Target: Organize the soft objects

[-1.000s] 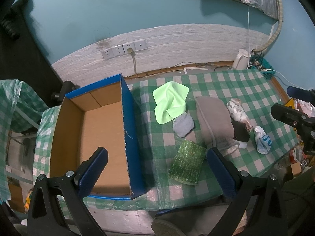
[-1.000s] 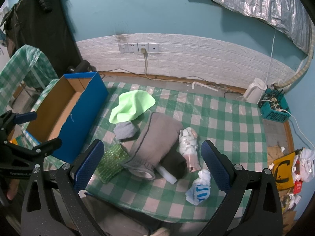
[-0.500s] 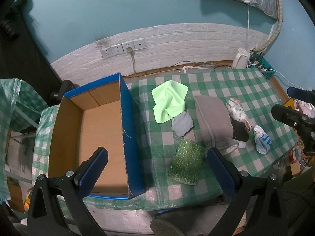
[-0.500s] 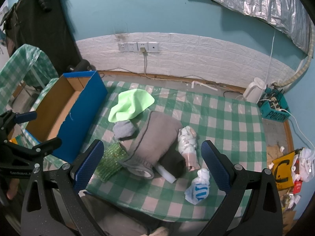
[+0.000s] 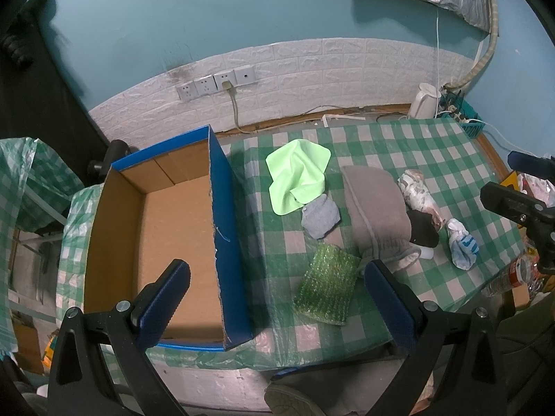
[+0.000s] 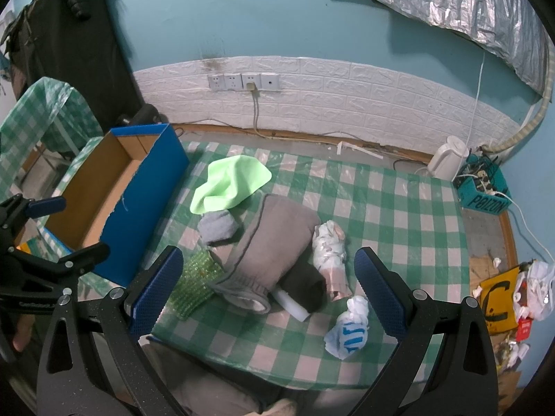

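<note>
**Both grippers hang open above the table, soft things scattered beside the box**

From the left wrist camera I see my left gripper [image 5: 275, 287] spread wide with nothing between its blue pads, hanging above the near edge of the checked table [image 5: 433, 152]. The blue cardboard box [image 5: 222, 228] stands open at the left end of the table, its brown inside bare. Taking the box as my mark: just right of its far corner lies the lime cloth [image 5: 298, 176], crumpled. A small grey sock [image 5: 319, 216] touches the cloth's near edge. Further right from the box sits the large grey garment [image 5: 376, 208], and nearer me, between it and the box, the green bubble wrap [image 5: 327, 286] lies flat. Beyond the garment, well away from the box, I see a patterned bundle [image 5: 418, 192], a black sock [image 5: 421, 228] and a white and blue bundle [image 5: 459, 248]. The other gripper shows at the right edge.

From the right wrist camera my right gripper [image 6: 267, 291] is likewise spread apart and holds nothing. The box [image 6: 149, 204] stands at the far left. Next to it come the lime cloth [image 6: 230, 183], the grey sock [image 6: 218, 225] and the bubble wrap [image 6: 192, 286], then the grey garment [image 6: 270, 242] in the middle. The patterned bundle [image 6: 329, 253], the black sock [image 6: 307, 286] and the white and blue bundle [image 6: 348, 329] lie farthest from the box.
</note>
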The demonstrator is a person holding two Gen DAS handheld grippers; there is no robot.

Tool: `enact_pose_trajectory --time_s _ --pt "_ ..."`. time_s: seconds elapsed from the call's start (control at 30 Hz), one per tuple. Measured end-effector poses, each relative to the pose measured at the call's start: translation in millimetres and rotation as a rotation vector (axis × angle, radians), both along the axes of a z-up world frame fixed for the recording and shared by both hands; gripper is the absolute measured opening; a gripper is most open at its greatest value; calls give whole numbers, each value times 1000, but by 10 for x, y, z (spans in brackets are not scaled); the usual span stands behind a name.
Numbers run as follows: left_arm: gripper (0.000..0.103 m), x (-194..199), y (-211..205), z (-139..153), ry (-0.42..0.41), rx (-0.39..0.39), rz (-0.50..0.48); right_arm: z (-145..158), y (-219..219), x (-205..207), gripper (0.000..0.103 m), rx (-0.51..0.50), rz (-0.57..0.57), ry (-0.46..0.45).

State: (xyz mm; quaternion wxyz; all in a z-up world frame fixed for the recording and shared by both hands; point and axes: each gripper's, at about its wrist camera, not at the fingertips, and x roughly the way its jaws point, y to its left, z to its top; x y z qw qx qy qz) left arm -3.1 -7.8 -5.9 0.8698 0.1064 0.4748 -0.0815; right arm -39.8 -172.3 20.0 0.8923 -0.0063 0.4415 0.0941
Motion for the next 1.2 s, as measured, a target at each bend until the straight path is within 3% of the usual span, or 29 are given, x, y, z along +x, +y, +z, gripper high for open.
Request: enact_pose_trajectory --time_s 0.53,1.0,1.2 --pt "101 -163 -80 -137 22 18 -5 -81 -175 -69 98 -1 -13 14" --pt "102 129 -278 -438 139 52 -34 -302 -332 -10 98 -24 -49 79" --pt "102 187 -372 -659 188 62 -40 -502 -560 61 98 -33 -115 139"
